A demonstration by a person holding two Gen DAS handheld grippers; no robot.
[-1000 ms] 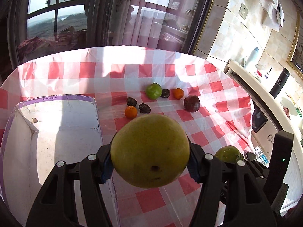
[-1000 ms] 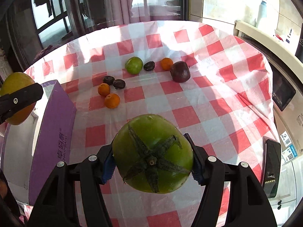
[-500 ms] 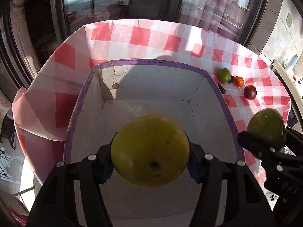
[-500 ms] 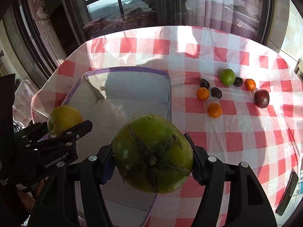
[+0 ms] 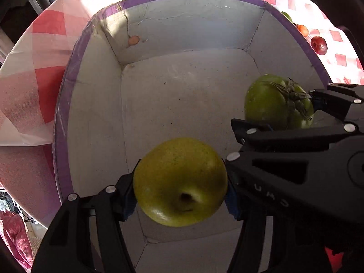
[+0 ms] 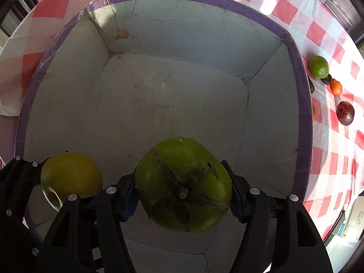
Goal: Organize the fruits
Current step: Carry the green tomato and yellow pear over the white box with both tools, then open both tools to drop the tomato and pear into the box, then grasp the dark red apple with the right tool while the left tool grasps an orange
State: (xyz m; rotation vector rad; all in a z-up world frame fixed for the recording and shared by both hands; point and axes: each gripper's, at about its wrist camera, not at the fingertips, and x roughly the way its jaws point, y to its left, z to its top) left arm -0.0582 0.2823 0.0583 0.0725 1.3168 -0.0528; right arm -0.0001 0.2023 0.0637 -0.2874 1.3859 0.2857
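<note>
Holding yellow apple (image 5: pixel 179 180) & green tomato (image 6: pixel 183 184) over box (image 6: pixel 304 104).

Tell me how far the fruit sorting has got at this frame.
Nothing lies in the box yet. In hand: the left gripper holds a yellow-green fruit and the right gripper a green persimmon, both over the box. Left: the lime, orange and dark red fruit on the tablecloth.
</note>
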